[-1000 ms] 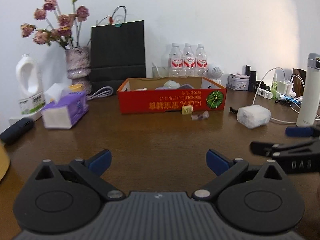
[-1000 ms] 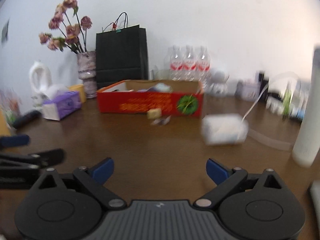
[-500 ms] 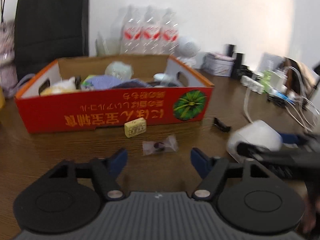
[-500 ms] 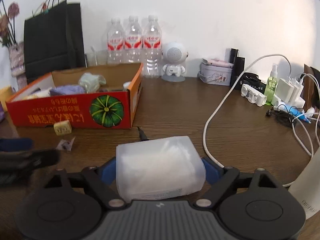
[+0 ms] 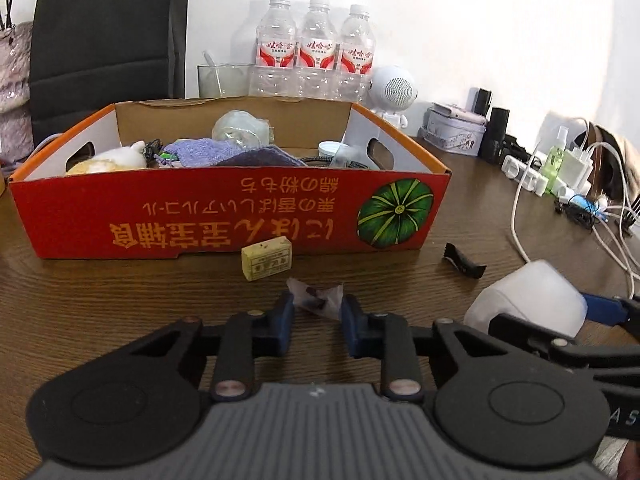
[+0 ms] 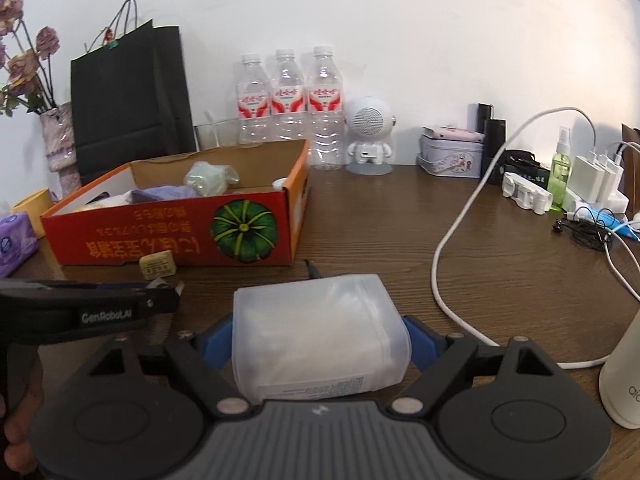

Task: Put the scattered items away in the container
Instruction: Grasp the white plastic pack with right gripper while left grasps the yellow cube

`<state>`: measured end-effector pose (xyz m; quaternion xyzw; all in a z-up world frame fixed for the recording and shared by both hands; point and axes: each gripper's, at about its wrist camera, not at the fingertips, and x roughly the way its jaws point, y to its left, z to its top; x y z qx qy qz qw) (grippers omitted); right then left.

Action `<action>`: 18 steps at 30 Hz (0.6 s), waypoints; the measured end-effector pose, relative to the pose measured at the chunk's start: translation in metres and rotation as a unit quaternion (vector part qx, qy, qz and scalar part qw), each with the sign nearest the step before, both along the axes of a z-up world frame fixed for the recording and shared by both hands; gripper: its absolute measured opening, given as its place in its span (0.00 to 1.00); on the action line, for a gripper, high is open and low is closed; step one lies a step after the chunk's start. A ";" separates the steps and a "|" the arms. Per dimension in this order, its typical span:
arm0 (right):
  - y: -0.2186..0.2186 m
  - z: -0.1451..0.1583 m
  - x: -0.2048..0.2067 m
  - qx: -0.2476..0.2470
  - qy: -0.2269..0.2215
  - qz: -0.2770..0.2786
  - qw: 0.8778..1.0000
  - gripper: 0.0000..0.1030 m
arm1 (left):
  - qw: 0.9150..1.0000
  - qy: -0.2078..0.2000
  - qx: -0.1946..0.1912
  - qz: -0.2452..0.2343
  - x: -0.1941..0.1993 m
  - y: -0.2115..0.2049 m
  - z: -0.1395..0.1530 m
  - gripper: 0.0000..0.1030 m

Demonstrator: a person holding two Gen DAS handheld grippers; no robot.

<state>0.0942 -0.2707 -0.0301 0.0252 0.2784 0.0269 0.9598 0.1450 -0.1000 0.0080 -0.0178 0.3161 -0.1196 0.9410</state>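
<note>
A red cardboard box (image 5: 224, 216) (image 6: 172, 240) holding several items stands on the brown table. In front of it lie a small yellow block (image 5: 266, 262) (image 6: 157, 265) and a black wrapper (image 5: 464, 266). My left gripper (image 5: 317, 308) is low over the table. Its jaws are closing on a crumpled clear candy wrapper (image 5: 316, 298), and the pads touch both of its ends. My right gripper (image 6: 318, 336) is shut on a white translucent plastic tub (image 6: 320, 340) (image 5: 528, 296) that rests on the table to the right.
Three water bottles (image 6: 286, 100), a white robot speaker (image 6: 368, 136) and a tin (image 6: 450, 156) line the wall. A white cable (image 6: 440, 248), chargers and a spray bottle (image 6: 560, 168) crowd the right side. A white flask (image 6: 624, 376) stands near right; a black bag (image 6: 128, 100) stands behind the box.
Both grippers moved forward to the items in front of the box. The left jaws narrowed around the candy wrapper. The right jaws came in against the white tub.
</note>
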 end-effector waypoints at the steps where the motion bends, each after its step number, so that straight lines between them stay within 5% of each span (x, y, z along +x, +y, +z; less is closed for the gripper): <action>1: 0.001 0.000 0.000 -0.001 -0.002 0.002 1.000 0.83 | 1.000 -0.003 -0.001 0.001 -0.001 0.001 0.001 0.01; 14: 0.008 0.011 -0.019 0.004 -0.043 -0.010 0.999 0.81 | 0.999 -0.036 -0.016 -0.011 -0.043 0.009 0.017 0.04; 15: 0.006 0.012 -0.021 0.008 -0.048 -0.017 0.999 0.81 | 0.999 -0.043 -0.011 -0.015 -0.045 0.008 0.019 0.10; 17: 0.001 0.013 -0.026 0.017 -0.062 -0.026 0.998 0.81 | 0.998 -0.057 0.001 -0.016 -0.048 0.008 0.020 0.41; 18: -0.002 0.014 -0.029 0.024 -0.071 -0.027 0.997 0.81 | 0.998 -0.055 0.007 -0.009 -0.045 0.008 0.020 0.67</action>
